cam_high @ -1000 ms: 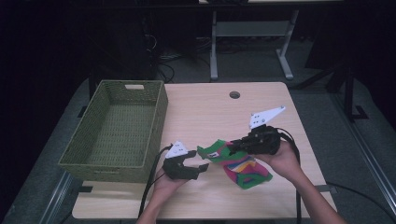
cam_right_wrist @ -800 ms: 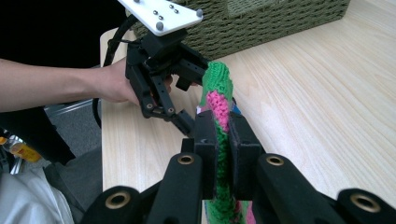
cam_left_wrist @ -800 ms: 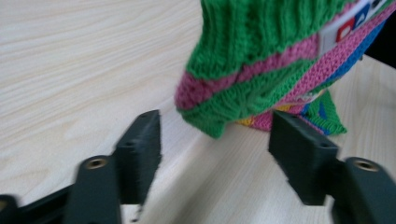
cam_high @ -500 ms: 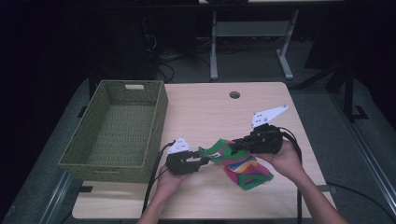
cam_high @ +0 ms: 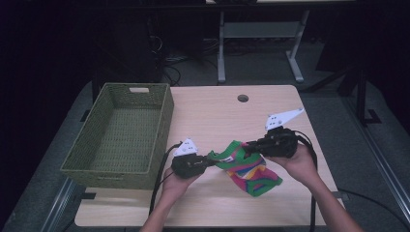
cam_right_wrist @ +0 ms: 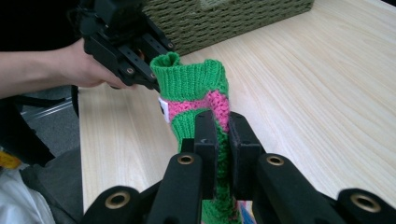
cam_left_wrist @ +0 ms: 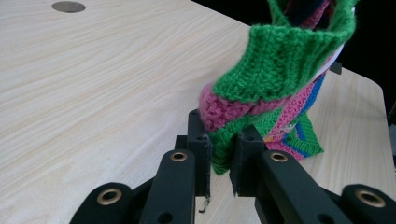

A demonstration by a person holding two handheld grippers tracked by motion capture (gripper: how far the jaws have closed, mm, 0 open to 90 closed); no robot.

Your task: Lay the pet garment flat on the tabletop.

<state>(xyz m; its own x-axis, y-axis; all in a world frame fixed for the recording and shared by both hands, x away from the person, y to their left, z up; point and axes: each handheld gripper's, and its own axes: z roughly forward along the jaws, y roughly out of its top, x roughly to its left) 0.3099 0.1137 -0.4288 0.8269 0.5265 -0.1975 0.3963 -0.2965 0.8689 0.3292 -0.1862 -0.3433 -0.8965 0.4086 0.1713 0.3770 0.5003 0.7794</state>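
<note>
Table: pale wood top with rounded corners; dark floor surrounds it. A small round hole sits near the far edge. The far half of the top is bare, and so is a strip along the near edge.
Basket: green woven box with a handle slot in its far wall. It stands along the table's left edge, its near left corner at the table's rim. Nothing lies inside.
Sock: knitted, with a green ribbed cuff and pink, blue, yellow and red bands. It is right of the basket, toward the near edge. The cuff end hangs raised between the two grippers; the foot trails down onto the table. A small white tag shows inside the cuff in the right gripper view; no writing on it can be read.
Left gripper: its jaws have just been closing and now pinch the cuff's left side, with knit squeezed between the pads. It is near the basket's near right corner.
Right gripper: clamped on the cuff's other side, with cloth pressed between its pads. Bare table lies beyond it to the right edge.
Writing: no brand or lettering is readable anywhere.
</note>
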